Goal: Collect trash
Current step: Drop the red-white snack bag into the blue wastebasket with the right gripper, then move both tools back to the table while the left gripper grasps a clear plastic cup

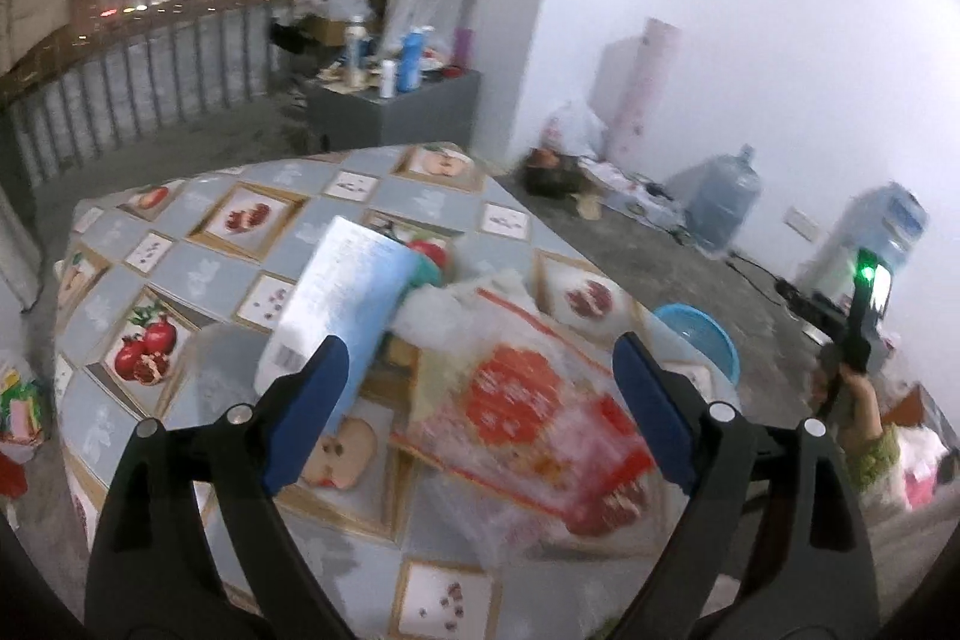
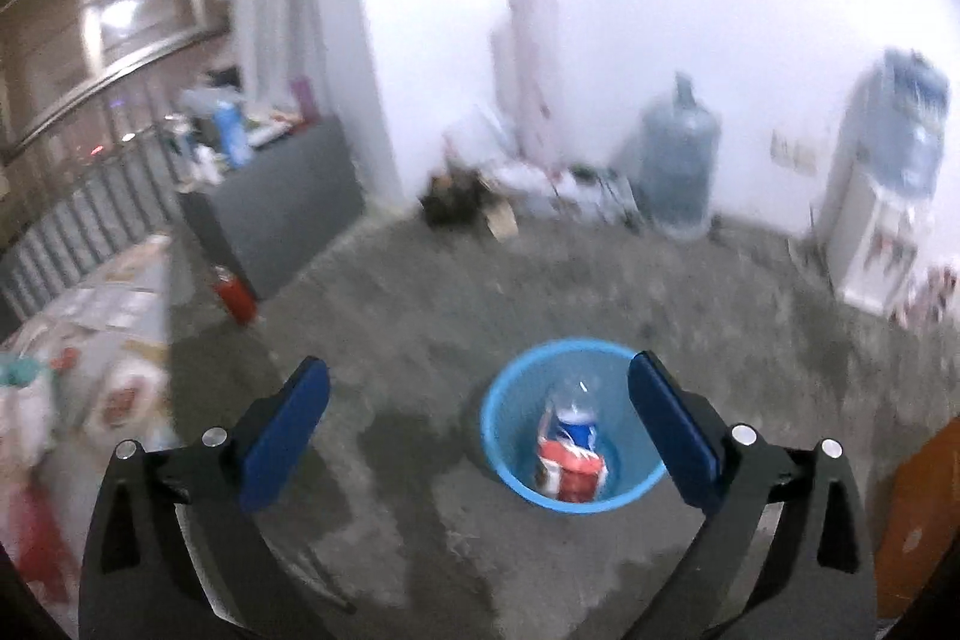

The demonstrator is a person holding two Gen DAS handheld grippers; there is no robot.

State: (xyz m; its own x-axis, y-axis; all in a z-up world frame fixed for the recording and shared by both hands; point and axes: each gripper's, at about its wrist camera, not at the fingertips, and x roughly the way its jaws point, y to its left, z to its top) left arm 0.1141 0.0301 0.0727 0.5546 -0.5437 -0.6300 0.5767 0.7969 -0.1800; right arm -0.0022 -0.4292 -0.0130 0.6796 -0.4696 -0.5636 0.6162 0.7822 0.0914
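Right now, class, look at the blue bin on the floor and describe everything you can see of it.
The blue bin is a round, open-topped bucket, apparently plastic, standing upright on the grey concrete floor. Inside lie a plastic bottle with a blue and red label and a red and white wrapper. The open right hand-held gripper hangs above it, touching nothing. From the left wrist view, its rim shows beyond the table edge.

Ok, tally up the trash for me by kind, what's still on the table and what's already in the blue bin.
On the table:
White tube: 1
Red and clear plastic bag: 1
White tissue wad: 1
In the blue bin:
Plastic bottle: 1
Red packet: 1
Total: 5
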